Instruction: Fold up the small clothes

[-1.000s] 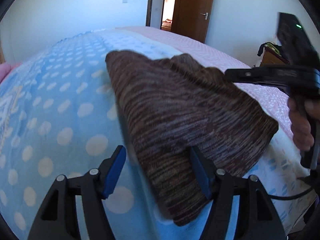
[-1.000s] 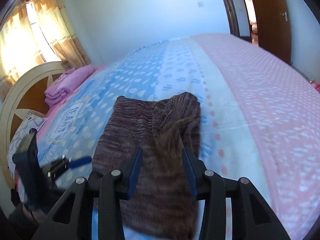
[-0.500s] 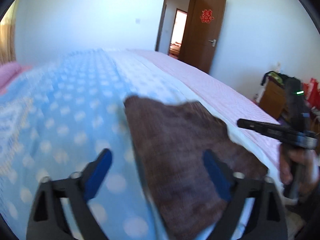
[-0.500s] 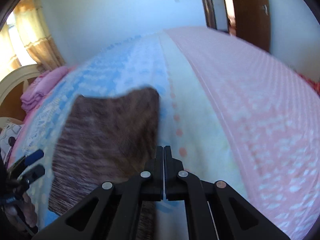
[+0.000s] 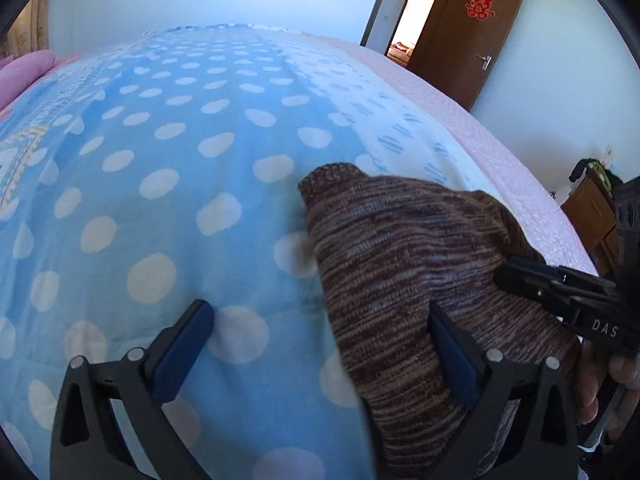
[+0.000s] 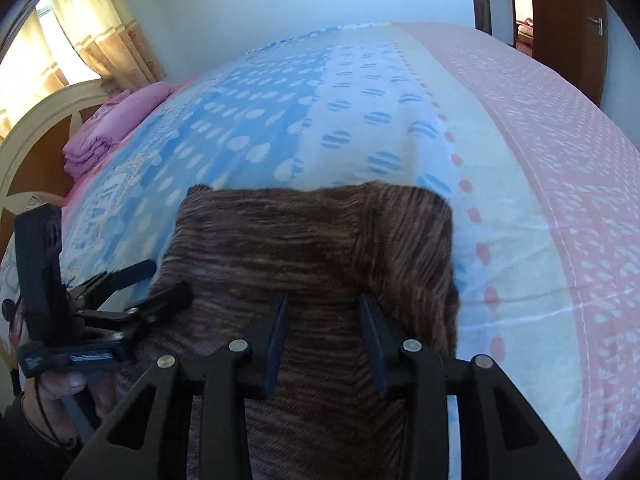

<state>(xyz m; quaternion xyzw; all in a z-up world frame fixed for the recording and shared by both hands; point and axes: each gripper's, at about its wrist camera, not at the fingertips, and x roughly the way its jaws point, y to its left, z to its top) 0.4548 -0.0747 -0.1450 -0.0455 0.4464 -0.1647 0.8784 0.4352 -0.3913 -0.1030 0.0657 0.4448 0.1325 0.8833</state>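
Left wrist view: left tongs (image 5: 320, 350) gape wide, empty, straddling the sweater's (image 5: 404, 264) left edge on the bed (image 5: 168, 168). Right tongs (image 6: 322, 330) stand partly open over its near middle, holding nothing. Risk: gripping a single layer, dragging the fold apart.

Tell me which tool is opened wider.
The left tool: its blue pads straddle the brown knit garment's edge and blue dotted bedspread. The right tool gapes narrower.
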